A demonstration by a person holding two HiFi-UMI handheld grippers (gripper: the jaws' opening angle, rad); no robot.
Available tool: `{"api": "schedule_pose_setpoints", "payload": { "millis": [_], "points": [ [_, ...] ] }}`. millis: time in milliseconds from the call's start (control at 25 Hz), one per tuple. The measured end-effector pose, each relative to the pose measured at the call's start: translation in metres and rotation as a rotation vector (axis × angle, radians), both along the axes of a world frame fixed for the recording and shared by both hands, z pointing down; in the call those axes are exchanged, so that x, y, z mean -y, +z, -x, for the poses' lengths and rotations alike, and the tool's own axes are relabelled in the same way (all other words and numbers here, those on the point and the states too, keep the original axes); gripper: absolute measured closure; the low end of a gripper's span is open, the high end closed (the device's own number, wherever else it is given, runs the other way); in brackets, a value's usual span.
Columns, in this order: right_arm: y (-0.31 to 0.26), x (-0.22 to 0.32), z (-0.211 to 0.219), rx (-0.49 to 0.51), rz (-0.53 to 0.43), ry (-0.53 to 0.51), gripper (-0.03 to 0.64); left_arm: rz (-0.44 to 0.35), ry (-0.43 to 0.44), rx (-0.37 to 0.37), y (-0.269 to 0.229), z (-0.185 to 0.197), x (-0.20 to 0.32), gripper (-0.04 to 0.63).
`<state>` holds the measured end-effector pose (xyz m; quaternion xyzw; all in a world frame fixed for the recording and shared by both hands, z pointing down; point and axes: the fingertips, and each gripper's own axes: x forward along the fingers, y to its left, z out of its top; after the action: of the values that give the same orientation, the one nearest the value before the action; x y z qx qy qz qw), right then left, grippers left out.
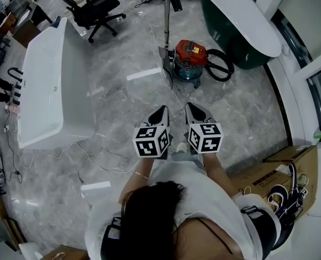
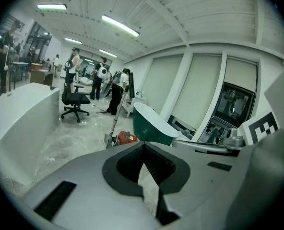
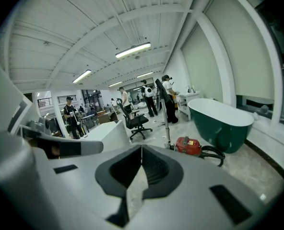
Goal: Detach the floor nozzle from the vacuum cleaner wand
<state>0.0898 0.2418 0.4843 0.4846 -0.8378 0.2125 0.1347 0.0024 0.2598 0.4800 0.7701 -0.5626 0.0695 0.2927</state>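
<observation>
The person holds both grippers out side by side, well short of the vacuum (image 1: 190, 56); the left gripper (image 1: 160, 111) has its jaws pressed together on nothing; the right gripper (image 1: 194, 109) is closed and empty too; the red vacuum sits on the floor (image 1: 122, 112) between a white tub (image 1: 52, 80) and a green tub (image 1: 233, 45); its wand (image 1: 166, 15) stands upright, the nozzle (image 1: 166, 68) at its foot, just left of the vacuum
</observation>
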Motion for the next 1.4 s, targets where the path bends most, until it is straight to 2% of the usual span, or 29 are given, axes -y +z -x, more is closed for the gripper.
{"api": "schedule_pose_setpoints", "payload": {
  "millis": [360, 880, 1080, 1400],
  "points": [
    [0.003, 0.040, -0.026, 0.010, 0.005, -0.015, 0.601, 0.006, -0.003, 0.000, 0.004, -0.035, 0.035, 0.592],
    [0.013, 0.071, -0.056, 0.018, 0.017, -0.056, 0.601, 0.014, -0.052, 0.001, 0.009, -0.063, 0.064, 0.592],
    [0.011, 0.077, -0.056, -0.023, -0.015, -0.088, 0.601, 0.017, -0.063, 0.009, 0.010, -0.066, 0.068, 0.592],
    [0.015, 0.081, -0.060, 0.017, 0.008, -0.080, 0.601, 0.021, -0.087, 0.020, 0.013, -0.064, 0.069, 0.592]
  ]
}}
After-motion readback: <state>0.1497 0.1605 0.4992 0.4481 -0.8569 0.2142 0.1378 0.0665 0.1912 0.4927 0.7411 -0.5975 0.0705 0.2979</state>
